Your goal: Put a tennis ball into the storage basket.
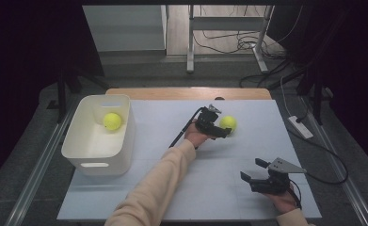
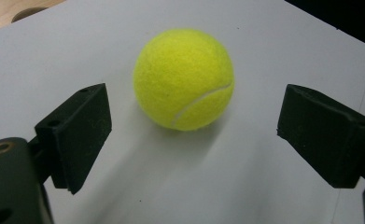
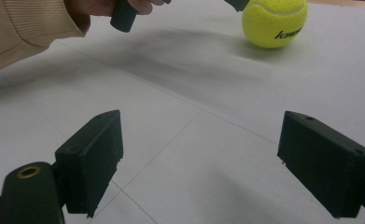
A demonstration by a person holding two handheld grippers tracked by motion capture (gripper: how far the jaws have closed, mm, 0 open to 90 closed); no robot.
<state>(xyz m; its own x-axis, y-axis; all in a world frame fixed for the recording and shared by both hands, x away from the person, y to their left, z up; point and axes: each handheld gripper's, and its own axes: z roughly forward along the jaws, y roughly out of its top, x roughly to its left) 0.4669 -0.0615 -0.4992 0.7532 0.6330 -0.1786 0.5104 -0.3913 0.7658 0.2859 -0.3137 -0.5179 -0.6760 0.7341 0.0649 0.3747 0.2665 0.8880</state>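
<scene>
Ball (image 2: 184,79) is found mid-table, just beyond the left gripper (image 2: 194,135), whose jaws are spread wide with nothing pinched. Right gripper (image 3: 201,163) is parked near-right, jaws also wide, well apart from it.

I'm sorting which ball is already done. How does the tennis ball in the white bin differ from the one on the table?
The tennis ball in the bin lies inside the white bin, by its far wall; the tennis ball on the table rests on the white table cover. The binned ball has no gripper near it; the table ball sits just ahead of the open left gripper, untouched. Both are yellow-green and look alike in size.
</scene>
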